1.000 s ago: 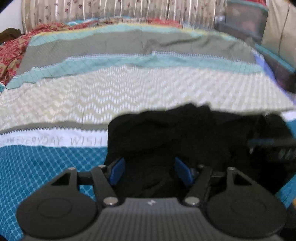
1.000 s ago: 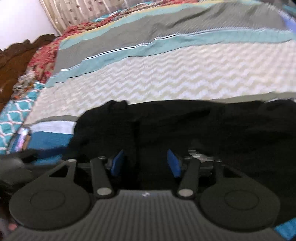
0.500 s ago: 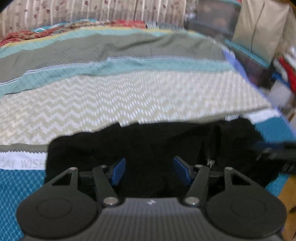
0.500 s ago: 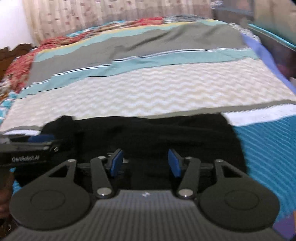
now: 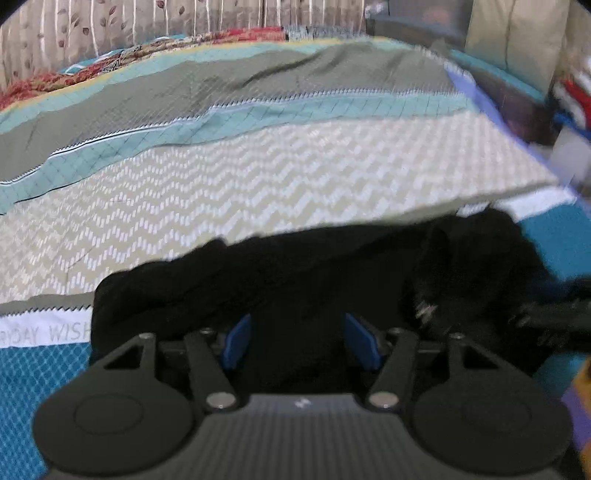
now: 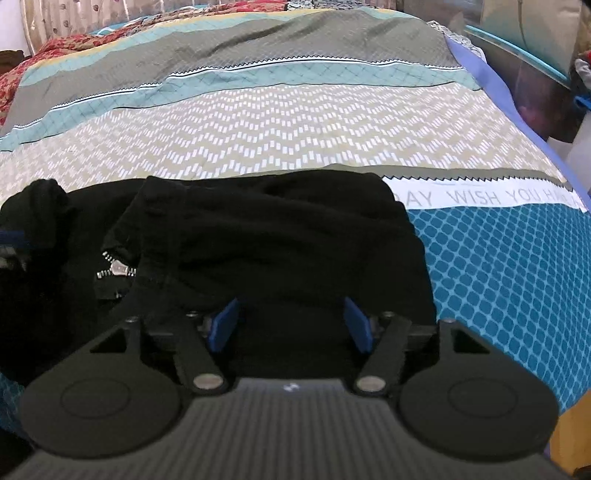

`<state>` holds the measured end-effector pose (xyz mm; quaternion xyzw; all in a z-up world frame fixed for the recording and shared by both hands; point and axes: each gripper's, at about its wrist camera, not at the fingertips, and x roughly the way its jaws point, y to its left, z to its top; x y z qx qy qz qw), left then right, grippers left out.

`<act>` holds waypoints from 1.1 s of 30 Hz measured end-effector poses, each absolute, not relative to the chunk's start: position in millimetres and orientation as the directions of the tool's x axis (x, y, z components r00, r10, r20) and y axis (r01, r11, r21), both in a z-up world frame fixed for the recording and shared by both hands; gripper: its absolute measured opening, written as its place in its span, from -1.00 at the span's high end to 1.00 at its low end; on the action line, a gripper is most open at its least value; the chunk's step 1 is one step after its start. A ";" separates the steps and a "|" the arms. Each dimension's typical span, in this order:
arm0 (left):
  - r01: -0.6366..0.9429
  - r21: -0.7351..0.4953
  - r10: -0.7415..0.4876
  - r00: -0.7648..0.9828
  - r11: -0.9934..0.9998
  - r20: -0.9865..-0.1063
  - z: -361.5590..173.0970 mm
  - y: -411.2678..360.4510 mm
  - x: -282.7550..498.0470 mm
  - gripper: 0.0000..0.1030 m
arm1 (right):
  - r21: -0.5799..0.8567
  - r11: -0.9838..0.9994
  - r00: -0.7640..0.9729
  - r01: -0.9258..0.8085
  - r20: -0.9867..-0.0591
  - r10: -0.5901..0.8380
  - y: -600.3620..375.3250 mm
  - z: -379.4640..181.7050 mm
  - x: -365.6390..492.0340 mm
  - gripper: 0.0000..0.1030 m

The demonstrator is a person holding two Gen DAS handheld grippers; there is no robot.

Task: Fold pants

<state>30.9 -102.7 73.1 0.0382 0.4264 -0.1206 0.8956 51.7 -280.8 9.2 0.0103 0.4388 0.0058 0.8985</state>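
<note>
Right gripper [image 6: 290, 321]: blue pads spread and opening wider, over the near edge of the cloth, pinching nothing
Left gripper [image 5: 299, 347]: pads apart with black cloth lying between them, not seen to press on it
Pants [image 6: 258, 236]: black, bunched in a rough heap at the near edge of the bed, across the blue band of the bedspread [image 6: 295, 129]; zipper [image 6: 116, 267] exposed to the left of the right gripper
Done so far: gathered into a compact bundle, more than one layer showing, edges uneven
Left to do: judged around midway; layers not squared, fly side lumpy, final fold and smoothing probably to come
Beyond the pants: chevron, teal and grey bands bare, curtain [image 5: 147, 29] at the far end
Against a second ago: heap narrower and more gathered in the right view, with the printed lettering [image 6: 480, 195] now uncovered on its right; right pads wider than before, left pads slightly narrower; both views swung sideways across the bed
</note>
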 end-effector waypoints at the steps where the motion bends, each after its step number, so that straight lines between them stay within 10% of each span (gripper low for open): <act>1: 0.257 -0.059 -0.210 0.613 0.965 -0.762 79.2 -105.4 30.2 -0.10 | 0.025 1.000 0.617 -0.003 -0.787 0.021 -282.9 10.4 48.5 -0.28; 8: 0.362 -0.173 -0.366 0.579 0.916 -0.728 95.2 -140.3 29.6 -0.10 | 0.025 1.000 0.618 -0.010 -0.786 0.026 -283.6 13.1 48.3 -0.29; 15: 0.386 -0.136 -0.341 0.535 0.913 -0.773 80.0 -172.1 40.5 0.19 | 0.019 1.000 0.619 -0.018 -0.785 0.026 -282.4 13.7 46.3 -0.30; 33: 0.257 -0.195 -0.294 0.439 0.947 -0.849 46.2 -159.4 65.6 0.08 | 0.102 0.994 0.690 -0.047 -0.716 0.106 -304.0 28.3 24.5 -0.32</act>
